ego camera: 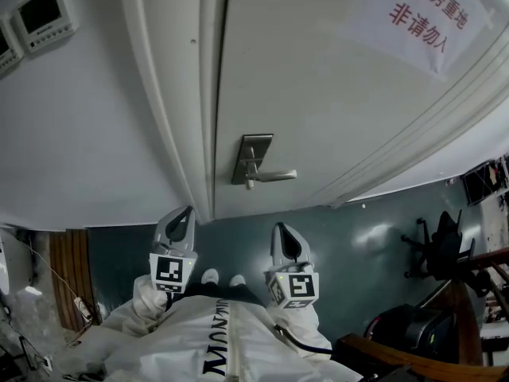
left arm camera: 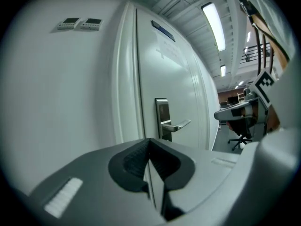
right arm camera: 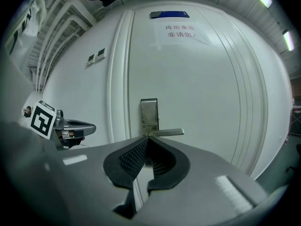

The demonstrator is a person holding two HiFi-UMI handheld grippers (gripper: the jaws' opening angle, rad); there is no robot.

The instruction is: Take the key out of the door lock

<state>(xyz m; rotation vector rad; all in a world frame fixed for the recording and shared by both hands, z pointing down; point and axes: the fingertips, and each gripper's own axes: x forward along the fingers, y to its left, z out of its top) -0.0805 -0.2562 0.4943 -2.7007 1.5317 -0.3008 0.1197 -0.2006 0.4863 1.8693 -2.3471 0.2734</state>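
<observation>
Key (ego camera: 250, 185) looked to be the small stub just under the lever handle (ego camera: 275, 176), seated in the steel lock plate (ego camera: 253, 156) on the white door (ego camera: 334, 94); neither gripper view showed it clearly. Nearest the camera, both tongs were held low, well apart from the door. The left gripper (ego camera: 188, 211) had its jaws pressed together with nothing between them, and the right gripper (ego camera: 279, 228) was likewise closed and empty, each pointing toward the lock plate. Farther off, a paper notice (ego camera: 420, 13) with red characters hung higher on the door. Two small wall panels (ego camera: 40, 16) sat left of the frame, and an office chair (ego camera: 439, 249) stood off to the right
</observation>
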